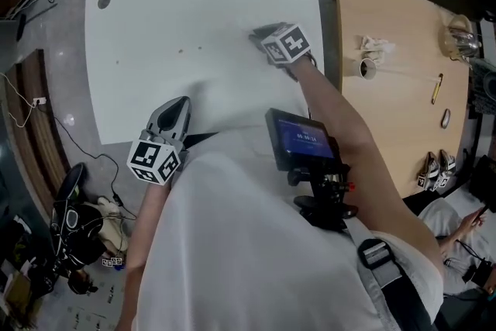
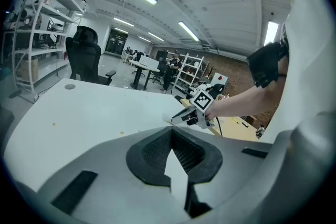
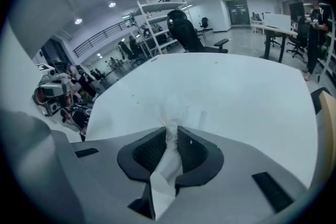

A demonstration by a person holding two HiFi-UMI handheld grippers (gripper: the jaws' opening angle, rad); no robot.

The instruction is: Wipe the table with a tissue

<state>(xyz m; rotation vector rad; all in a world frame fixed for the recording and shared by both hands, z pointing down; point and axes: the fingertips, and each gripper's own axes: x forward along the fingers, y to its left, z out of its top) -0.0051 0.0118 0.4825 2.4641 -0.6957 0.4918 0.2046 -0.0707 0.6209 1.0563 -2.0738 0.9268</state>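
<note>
Lower left of the head view: my left gripper point(image 1: 178, 105) sits at the near edge of the white surface point(image 1: 194, 4). Its own view shows the jaws brought together at the tips with nothing between them point(image 2: 171, 131). Centre right: my right gripper point(image 1: 262, 34) is down on the surface near its right edge. Its jaws are clamped on a white tissue point(image 3: 171, 113), which bunches out ahead of the tips onto the surface. Far right: a wooden table point(image 1: 395, 112) adjoins.
</note>
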